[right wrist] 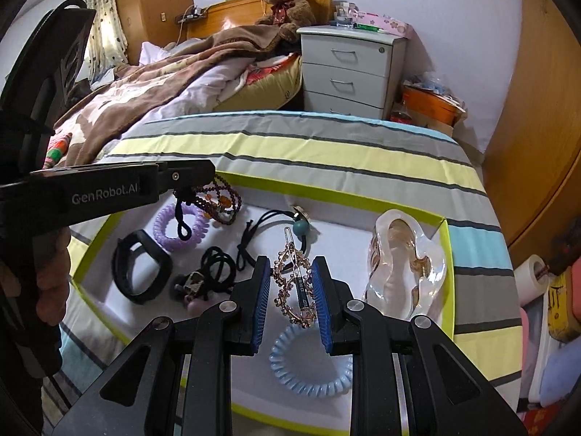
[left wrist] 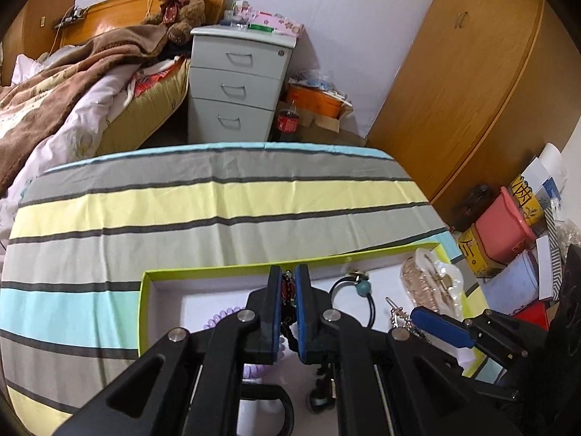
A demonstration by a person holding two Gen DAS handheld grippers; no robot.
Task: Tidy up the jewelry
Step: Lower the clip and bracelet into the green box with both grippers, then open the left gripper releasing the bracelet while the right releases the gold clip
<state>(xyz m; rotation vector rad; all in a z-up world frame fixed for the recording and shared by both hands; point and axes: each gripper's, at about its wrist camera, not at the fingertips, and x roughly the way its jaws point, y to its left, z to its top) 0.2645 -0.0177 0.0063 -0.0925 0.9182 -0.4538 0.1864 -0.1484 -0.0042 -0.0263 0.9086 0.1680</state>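
The left gripper (left wrist: 288,283), jaws nearly closed, pinches a dark beaded bracelet (right wrist: 218,201) at the upper left of the shallow green-rimmed white box (right wrist: 326,196). The right gripper (right wrist: 290,276) points down at frame centre, jaws part open around, not gripping, a gold rhinestone hair clip (right wrist: 294,287) lying in the box.

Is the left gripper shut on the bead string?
Yes: left gripper pads pinch the bead string, which dangles over the tray.
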